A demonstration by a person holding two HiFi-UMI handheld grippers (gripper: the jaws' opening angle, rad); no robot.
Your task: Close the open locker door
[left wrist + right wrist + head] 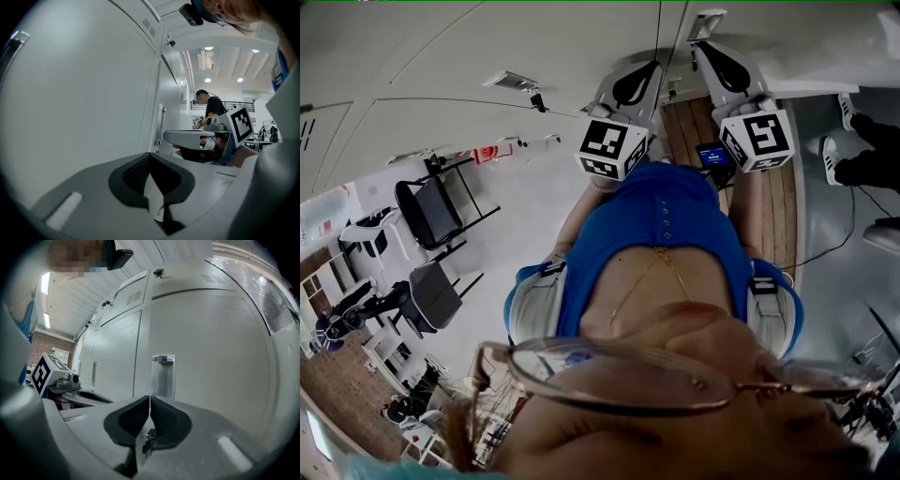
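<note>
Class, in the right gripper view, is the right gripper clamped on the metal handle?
No, the jaws of the right gripper meet with nothing between them, and the metal handle shows above them on the locker door.

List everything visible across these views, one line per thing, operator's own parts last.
Lockers: one row, pale grey, facing both grippers.
Locker handles: two, metal, right gripper view.
Chairs: two, black, head view left.
Bystander: one, dark top, left gripper view background.
Legs: one pair, dark trousers, head view upper right.
Left gripper: one, grey, jaws together, empty.
Right gripper: one, grey, jaws together, empty.
Marker cubes: two, black-and-white, on the grippers.
Top: one, blue, operator's.
Glasses: one pair, head view bottom.
</note>
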